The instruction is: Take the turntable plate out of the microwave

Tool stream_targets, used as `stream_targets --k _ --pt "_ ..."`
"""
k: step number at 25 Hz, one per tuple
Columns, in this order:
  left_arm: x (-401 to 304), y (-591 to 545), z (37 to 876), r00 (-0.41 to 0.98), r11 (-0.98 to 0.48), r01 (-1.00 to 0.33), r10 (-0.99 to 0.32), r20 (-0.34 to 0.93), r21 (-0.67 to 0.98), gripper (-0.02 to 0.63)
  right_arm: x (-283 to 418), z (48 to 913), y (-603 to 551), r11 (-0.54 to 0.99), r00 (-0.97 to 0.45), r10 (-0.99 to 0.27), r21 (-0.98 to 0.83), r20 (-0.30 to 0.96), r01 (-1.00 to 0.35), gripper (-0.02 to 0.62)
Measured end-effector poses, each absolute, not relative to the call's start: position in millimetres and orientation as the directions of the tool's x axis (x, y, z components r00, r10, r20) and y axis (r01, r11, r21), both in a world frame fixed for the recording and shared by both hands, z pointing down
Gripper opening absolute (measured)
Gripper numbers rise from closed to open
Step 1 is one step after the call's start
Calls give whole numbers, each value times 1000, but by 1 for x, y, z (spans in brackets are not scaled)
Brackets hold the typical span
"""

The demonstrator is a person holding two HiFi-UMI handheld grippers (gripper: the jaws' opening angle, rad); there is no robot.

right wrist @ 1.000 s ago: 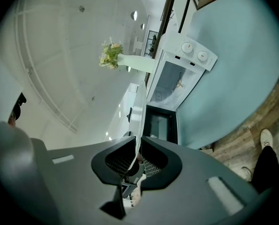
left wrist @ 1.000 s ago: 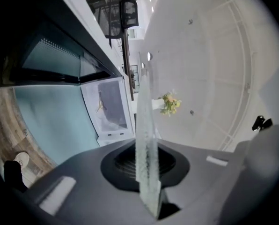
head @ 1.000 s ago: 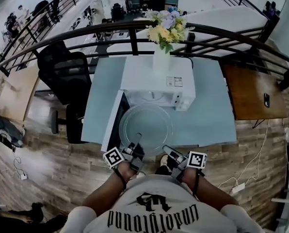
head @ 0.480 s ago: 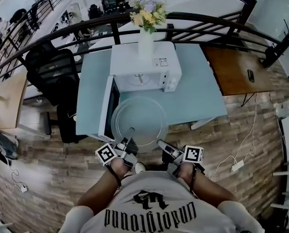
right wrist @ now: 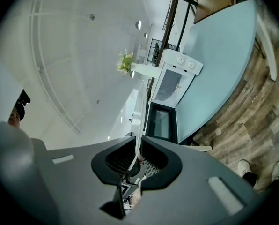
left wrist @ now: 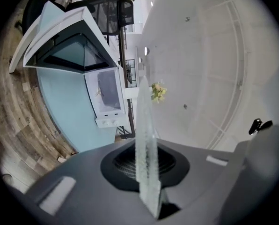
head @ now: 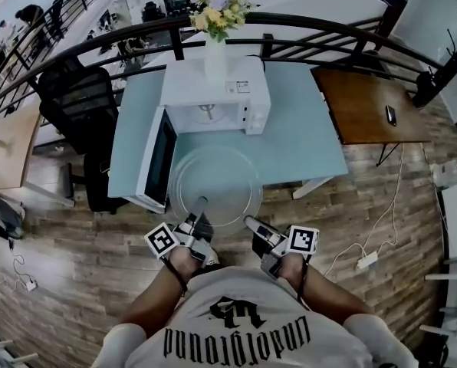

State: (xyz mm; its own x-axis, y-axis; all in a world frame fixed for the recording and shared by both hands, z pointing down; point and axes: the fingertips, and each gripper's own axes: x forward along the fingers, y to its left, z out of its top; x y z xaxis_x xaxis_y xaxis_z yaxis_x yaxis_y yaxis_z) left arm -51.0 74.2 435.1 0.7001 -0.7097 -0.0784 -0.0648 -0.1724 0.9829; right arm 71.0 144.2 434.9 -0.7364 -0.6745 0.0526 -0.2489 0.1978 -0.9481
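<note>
The round clear glass turntable plate (head: 213, 184) hangs level in front of the white microwave (head: 213, 90), out over the blue table's front edge (head: 305, 167). The microwave's door (head: 156, 159) stands open to the left. My left gripper (head: 200, 208) is shut on the plate's near left rim, and my right gripper (head: 251, 224) is shut on its near right rim. In the left gripper view the plate's edge (left wrist: 145, 139) runs as a thin glass sliver between the jaws (left wrist: 147, 162). The right gripper view shows the same rim (right wrist: 138, 116) pinched at my right gripper (right wrist: 136, 159).
A white vase of flowers (head: 216, 29) stands on top of the microwave. A black office chair (head: 75, 98) is left of the table, a brown desk (head: 363, 106) with a phone (head: 390, 115) to the right. A dark railing (head: 320, 29) runs behind. A power strip (head: 364, 261) lies on the wooden floor.
Both grippers have drawn back toward me with the plate between them. The plate has come away from the microwave's mouth and now overhangs the table's front edge.
</note>
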Motion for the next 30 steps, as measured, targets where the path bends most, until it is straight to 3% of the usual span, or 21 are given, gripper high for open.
stream_targets --k 15,30 --pt "26 173 446 661 -155 -69 -747 -72 985 75 149 449 236 188 -774 -632 -959 45 -210 35" --pt "45 223 446 631 -158 -68 -771 -80 985 75 170 448 282 209 -795 -605 -957 33 -199 35"
